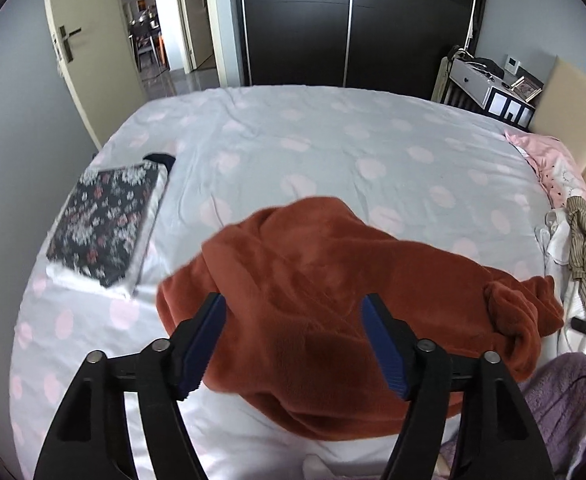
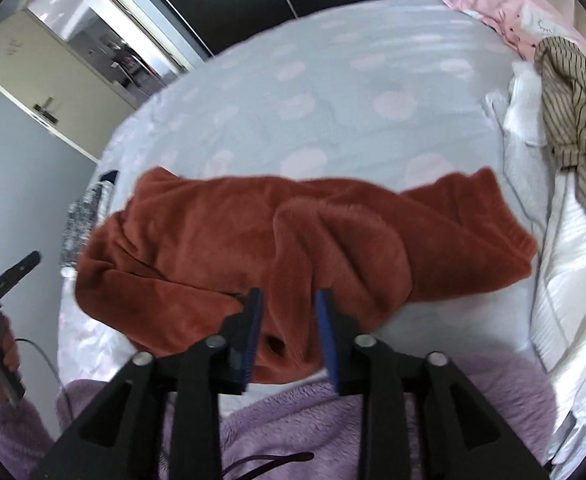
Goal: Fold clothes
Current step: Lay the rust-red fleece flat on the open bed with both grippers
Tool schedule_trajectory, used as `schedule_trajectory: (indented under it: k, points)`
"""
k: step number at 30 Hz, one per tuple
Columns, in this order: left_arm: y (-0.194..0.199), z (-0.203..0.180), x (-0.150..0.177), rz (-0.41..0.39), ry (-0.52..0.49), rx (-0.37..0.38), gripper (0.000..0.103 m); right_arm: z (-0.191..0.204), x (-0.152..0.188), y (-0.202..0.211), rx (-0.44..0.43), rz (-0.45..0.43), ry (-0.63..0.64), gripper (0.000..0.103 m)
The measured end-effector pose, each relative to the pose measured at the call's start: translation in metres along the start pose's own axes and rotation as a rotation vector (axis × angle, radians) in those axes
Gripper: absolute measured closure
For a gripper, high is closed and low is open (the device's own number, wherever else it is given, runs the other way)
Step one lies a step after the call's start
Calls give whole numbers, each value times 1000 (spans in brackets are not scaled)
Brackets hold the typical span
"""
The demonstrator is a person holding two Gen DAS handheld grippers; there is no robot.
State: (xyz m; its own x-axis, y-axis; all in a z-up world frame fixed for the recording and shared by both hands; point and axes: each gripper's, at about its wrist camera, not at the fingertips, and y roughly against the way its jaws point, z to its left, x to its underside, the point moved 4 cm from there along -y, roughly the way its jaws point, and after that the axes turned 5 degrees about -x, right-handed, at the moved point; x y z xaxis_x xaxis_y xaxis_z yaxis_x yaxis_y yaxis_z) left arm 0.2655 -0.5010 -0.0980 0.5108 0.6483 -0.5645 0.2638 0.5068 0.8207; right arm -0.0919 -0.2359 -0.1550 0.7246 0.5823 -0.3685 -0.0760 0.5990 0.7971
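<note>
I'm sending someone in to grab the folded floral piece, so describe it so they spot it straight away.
Start at the bed with its pale sheet dotted pink. Near the edge closest to the open door lies a flat folded stack; the floral piece tops it. It alone is dark and flower-printed, unlike the plain rust fleece crumpled mid-bed.

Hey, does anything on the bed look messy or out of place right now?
Yes: the rust fleece lies bunched, not flat, and a striped garment is heaped on white laundry at the bed's right edge.
</note>
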Motion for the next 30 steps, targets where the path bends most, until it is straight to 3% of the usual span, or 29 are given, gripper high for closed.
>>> schedule_trajectory:
  k: [3, 6, 10, 14, 19, 24, 28, 30]
  points:
    - [-9, 8, -18, -3, -10, -19, 31, -18, -17, 14, 24, -13, -20, 67]
    - [-33, 19, -34, 29, 22, 12, 31, -51, -39, 20, 66, -6, -86, 67]
    - [-71, 33, -50, 77, 52, 6, 31, -101, -66, 15, 163, 8, -158, 67]
    - [-127, 43, -64, 143, 21, -64, 31, -135, -83, -15, 222, 71, -176, 67]
    - [-193, 41, -72, 200, -50, -94, 31, -171, -101, -54, 285, 148, -180, 67]
    - [-257, 34, -70, 269, -59, -25, 31, -190, -105, -92, 312, 223, -179, 67]
    - [-287, 27, -58, 300, -50, -21, 30, -199, -99, -112, 343, 265, -190, 67]
    - [-302, 24, -52, 315, -46, -19, 25, -201, -99, -116, 360, 264, -199, 67]
